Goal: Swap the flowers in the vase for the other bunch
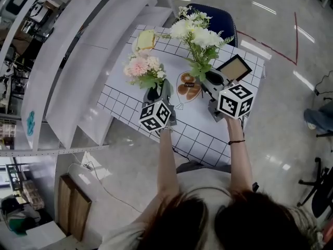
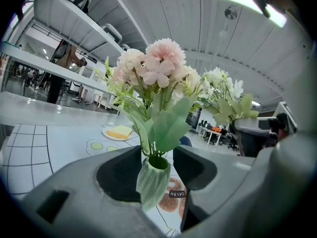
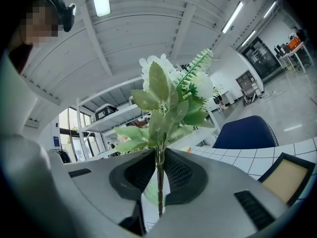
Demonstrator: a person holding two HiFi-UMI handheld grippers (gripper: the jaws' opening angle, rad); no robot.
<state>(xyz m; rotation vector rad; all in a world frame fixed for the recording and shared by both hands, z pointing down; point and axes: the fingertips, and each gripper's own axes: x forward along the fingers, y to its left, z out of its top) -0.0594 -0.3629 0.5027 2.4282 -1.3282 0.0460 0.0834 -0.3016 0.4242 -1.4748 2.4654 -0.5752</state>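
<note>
A small pale green ribbed vase (image 2: 153, 182) with the pink flower bunch (image 2: 156, 71) in it stands on the tiled table (image 1: 208, 134). My left gripper (image 2: 154, 167) is open, one jaw on each side of the vase, with a gap showing on both sides. In the head view the pink bunch (image 1: 139, 66) rises just beyond that left gripper (image 1: 156, 95). The right gripper (image 3: 159, 175) is shut on the thin stem (image 3: 159, 192) of the white and green flower bunch (image 3: 171, 98), holding it upright. That white bunch (image 1: 196, 33) stands above the right gripper (image 1: 205, 79).
A plate with a yellow slice (image 1: 146, 39) sits at the table's far left. A printed bread mat (image 1: 189, 87) lies between the grippers. A dark framed panel (image 1: 235, 67) lies to the right. A blue chair (image 1: 218, 20) stands behind the table, and white shelving (image 1: 78, 61) to the left.
</note>
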